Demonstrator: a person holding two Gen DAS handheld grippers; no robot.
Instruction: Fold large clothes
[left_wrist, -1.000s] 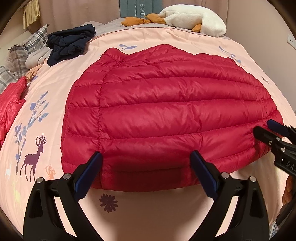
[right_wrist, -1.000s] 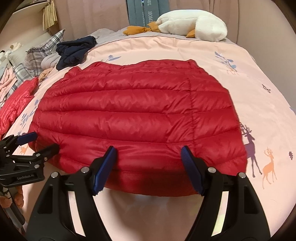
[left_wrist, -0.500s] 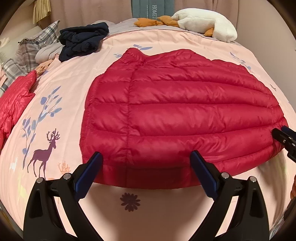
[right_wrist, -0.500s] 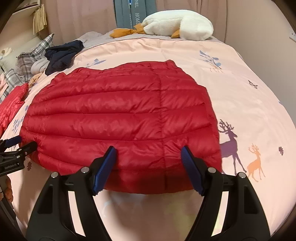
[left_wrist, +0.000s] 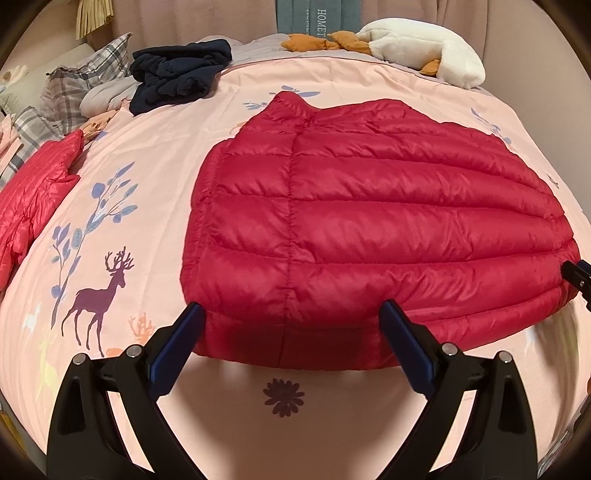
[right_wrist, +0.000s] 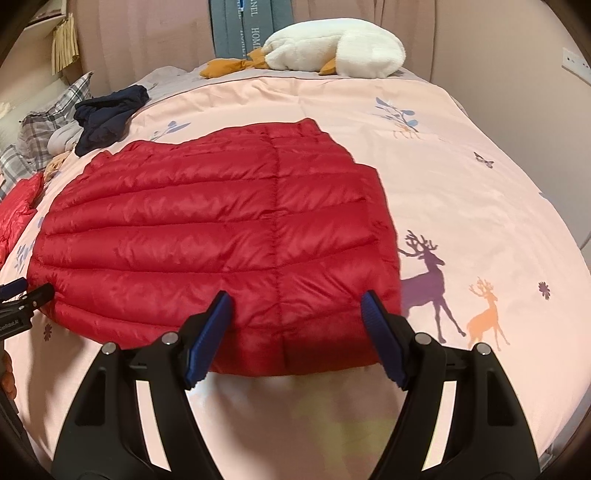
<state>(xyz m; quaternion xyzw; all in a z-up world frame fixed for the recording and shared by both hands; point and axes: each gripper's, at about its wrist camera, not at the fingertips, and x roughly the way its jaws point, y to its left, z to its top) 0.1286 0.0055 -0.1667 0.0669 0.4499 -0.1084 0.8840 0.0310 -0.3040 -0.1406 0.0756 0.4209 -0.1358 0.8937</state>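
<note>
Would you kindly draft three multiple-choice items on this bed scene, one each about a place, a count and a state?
1. Where does the crumpled dark navy garment lie?
A. At the far left of the bed, near the plaid pillow
B. On top of the red quilted down jacket
C. Between the right gripper's fingers

2. How many deer are printed on the pink duvet cover to the right of the red quilted down jacket in the right wrist view?
A. None
B. Two
C. Five

3. How do the left gripper and right gripper stand?
A. Both clamped shut on a sleeve
B. One open, one shut
C. Both open over the jacket's near hem

Key: 1 A, it sits beside the plaid pillow; 2 B, one purple and one orange; 3 C, the blue pads stand wide apart and pinch no fabric.
</note>
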